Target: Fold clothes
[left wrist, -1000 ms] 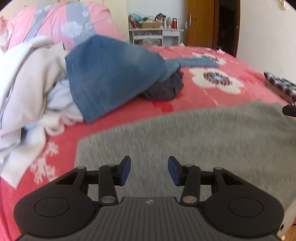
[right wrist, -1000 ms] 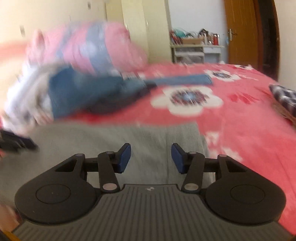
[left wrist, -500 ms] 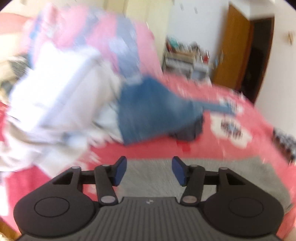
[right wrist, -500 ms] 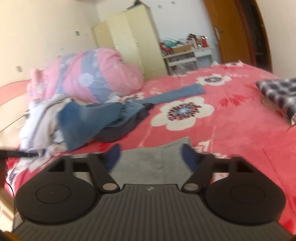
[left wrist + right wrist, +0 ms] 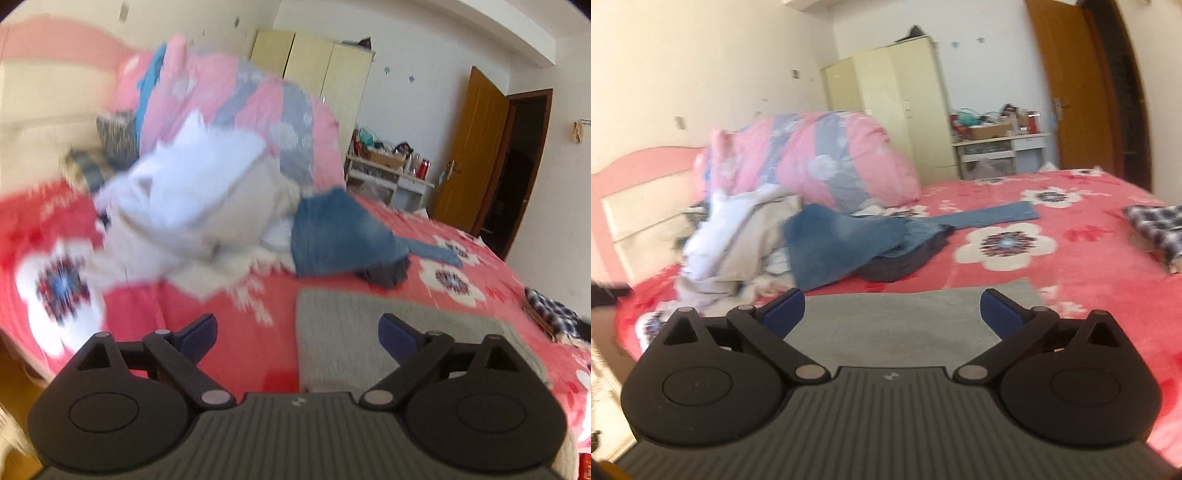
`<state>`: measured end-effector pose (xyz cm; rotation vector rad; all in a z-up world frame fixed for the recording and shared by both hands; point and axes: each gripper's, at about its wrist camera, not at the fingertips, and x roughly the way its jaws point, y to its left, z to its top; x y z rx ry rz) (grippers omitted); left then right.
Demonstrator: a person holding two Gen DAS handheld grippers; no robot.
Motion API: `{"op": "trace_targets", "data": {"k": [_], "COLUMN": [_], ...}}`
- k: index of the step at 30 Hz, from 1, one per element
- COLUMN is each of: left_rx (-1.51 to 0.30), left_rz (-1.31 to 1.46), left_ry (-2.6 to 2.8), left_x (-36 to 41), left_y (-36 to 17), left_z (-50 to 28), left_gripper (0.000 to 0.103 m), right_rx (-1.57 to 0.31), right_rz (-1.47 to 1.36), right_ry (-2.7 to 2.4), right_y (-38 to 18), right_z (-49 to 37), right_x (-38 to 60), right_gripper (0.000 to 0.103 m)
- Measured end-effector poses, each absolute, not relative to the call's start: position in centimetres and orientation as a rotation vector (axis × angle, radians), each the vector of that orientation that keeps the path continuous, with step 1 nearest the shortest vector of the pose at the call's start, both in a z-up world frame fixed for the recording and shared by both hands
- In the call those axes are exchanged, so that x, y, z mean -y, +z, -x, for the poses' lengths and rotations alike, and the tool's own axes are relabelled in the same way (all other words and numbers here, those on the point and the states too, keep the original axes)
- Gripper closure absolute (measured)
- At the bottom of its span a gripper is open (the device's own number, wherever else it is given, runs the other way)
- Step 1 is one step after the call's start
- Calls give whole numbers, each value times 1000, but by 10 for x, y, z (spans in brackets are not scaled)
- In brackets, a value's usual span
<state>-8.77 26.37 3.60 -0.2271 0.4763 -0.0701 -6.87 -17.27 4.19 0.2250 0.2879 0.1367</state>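
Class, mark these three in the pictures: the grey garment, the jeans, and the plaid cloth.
grey garment [image 5: 908,325], right wrist view, flat middle of the fabric.
jeans [image 5: 831,247], right wrist view, the broad bunched part.
plaid cloth [image 5: 1158,225], right wrist view, its checked top face.

folded garment [image 5: 905,325] on bed [image 5: 1089,266], clothes pile [image 5: 812,240] behind
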Motion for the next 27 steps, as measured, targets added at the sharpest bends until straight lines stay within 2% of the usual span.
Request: {"op": "trace_targets", "data": {"k": [5, 13, 18, 23, 27], "left_rx": [-526, -551, -525, -474, -433], "left_rz": [233, 117, 6, -126, -250], "left_ry": [-91, -132, -157, -211, -278], "left_x": [-252, -219, -201, -181, -163], "left_y": [-10, -46, -53, -57, -61], "left_z": [87, 71, 60, 53, 49], "left_gripper": [8, 9, 9, 10, 10], "right_rx": [-234, -317, -358, -449, -488], "right_rz": [-176, 248, 549, 733, 691], "right_ry": [199, 320, 411, 449, 410], "right_y": [40, 7, -25, -49, -44], "right_z": [71, 30, 6, -8, -14], "right_x": [145, 61, 8, -11, 0], "right_gripper": [1, 2, 8, 35, 49]}}
